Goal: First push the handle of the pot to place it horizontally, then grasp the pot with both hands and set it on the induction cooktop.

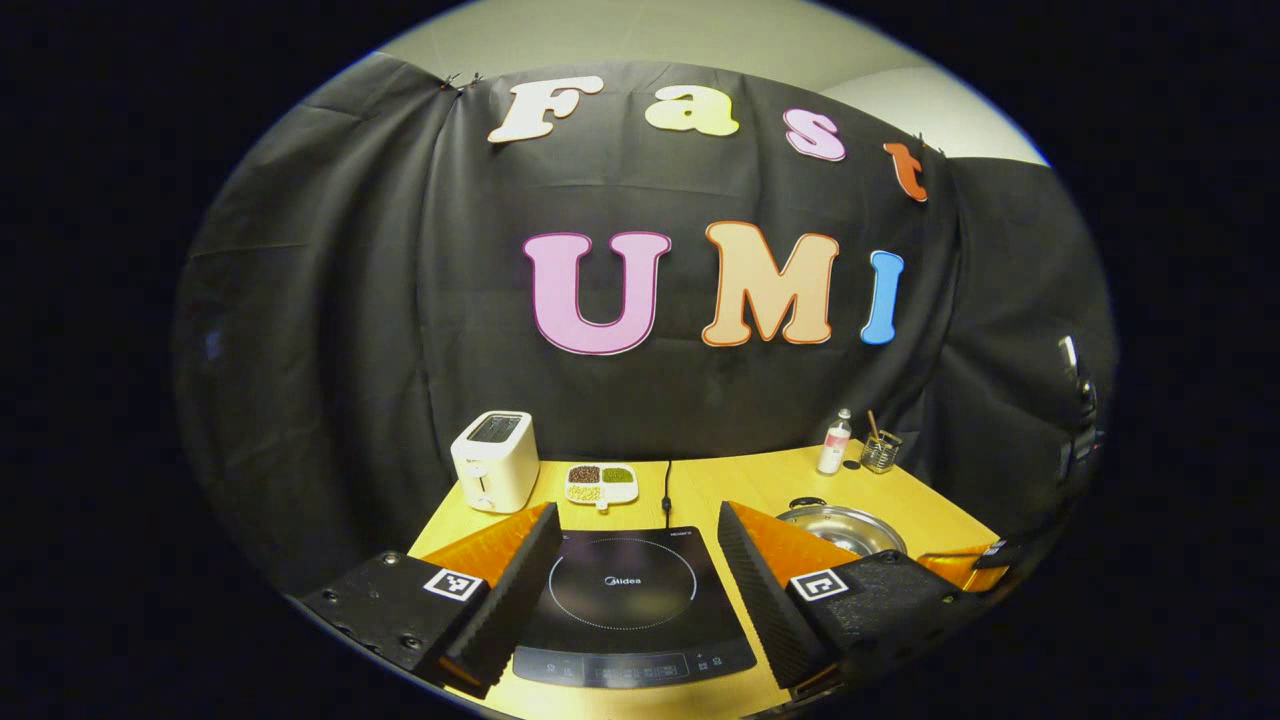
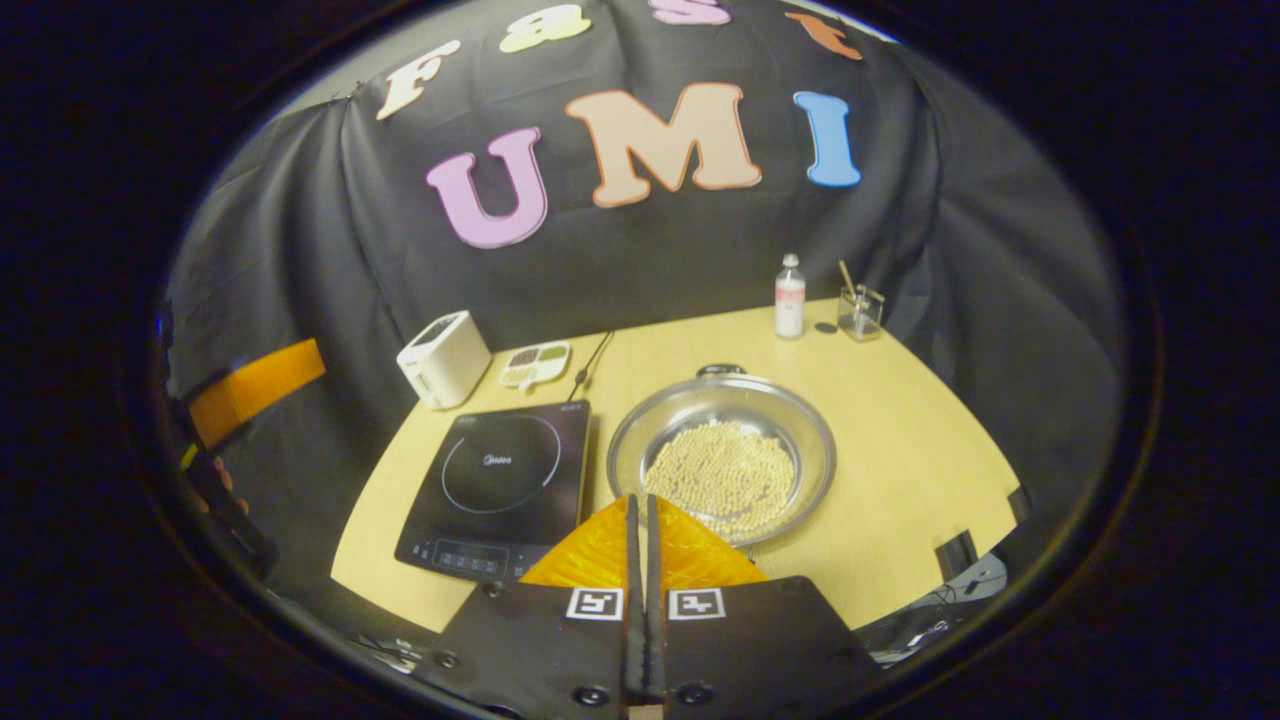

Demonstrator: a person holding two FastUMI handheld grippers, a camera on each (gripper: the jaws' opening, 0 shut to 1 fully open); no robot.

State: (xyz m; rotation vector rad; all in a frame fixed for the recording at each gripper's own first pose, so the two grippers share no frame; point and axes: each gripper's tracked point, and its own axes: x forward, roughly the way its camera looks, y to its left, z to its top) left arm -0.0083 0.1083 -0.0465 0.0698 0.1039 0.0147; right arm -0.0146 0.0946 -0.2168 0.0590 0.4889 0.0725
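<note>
Pot (image 2: 722,455) sits on the table (image 2: 900,430), just beside the cooktop (image 2: 500,480) on its right, with a layer of pale beans across its bottom. One dark handle (image 2: 722,371) shows at the far rim; the near one is hidden behind your right gripper (image 2: 640,520), so its lie cannot be confirmed. Your right gripper hangs above the near rim, fingers pressed together on nothing. Your left gripper (image 1: 640,560) hovers over the cooktop, fingers spread wide and empty.

Judgement: polished steel will be stiff but slippery, and the load adds weight and can slide if you tilt. Take hold at the two opposite handles, not the bare rim, and keep it level. Toaster (image 2: 443,358) and bottle (image 2: 789,297) stand well apart.
</note>
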